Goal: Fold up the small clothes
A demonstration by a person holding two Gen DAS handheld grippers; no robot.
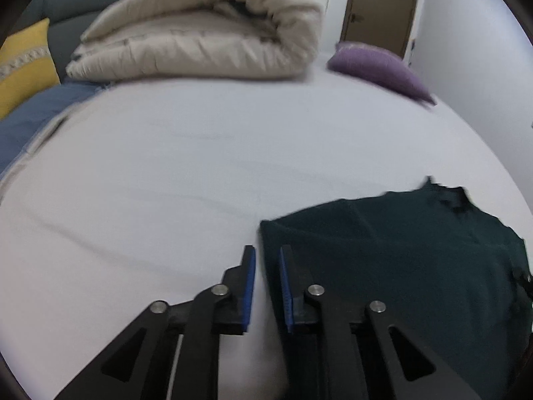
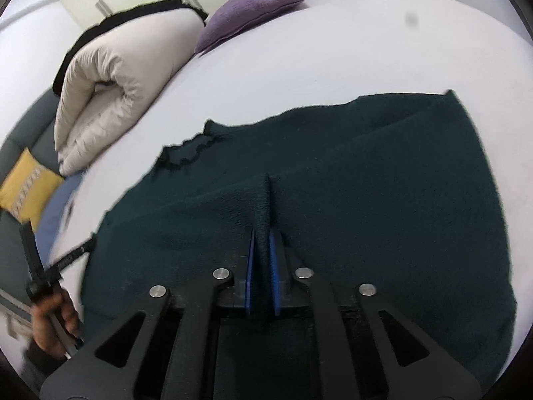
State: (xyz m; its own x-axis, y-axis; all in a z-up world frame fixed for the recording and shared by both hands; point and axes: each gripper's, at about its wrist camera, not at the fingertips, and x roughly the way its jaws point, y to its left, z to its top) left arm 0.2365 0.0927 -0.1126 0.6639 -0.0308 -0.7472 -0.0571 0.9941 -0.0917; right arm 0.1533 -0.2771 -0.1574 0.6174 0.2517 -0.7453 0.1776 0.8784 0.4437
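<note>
A dark green fleece garment (image 2: 366,183) with a black frilled collar (image 2: 186,156) lies spread on the white bed sheet (image 1: 166,166). My right gripper (image 2: 263,233) is shut on a raised ridge of the fleece near its middle, the cloth pinched between the blue pads. My left gripper (image 1: 268,253) hovers at the garment (image 1: 399,250)'s left edge. Its jaws stand a narrow gap apart, the cloth's edge lies in that gap, and a sliver of sheet shows beside the left pad. In the right wrist view a hand (image 2: 56,316) holds the left gripper, one of its fingers (image 2: 76,253) reaching the cloth's edge.
A rolled beige duvet (image 1: 206,33) lies at the far side of the bed, with a purple cushion (image 1: 376,63) to its right. A yellow cushion (image 1: 23,63) and a blue cloth (image 1: 30,113) sit at the left by a grey sofa. A brown door (image 1: 379,6) stands behind.
</note>
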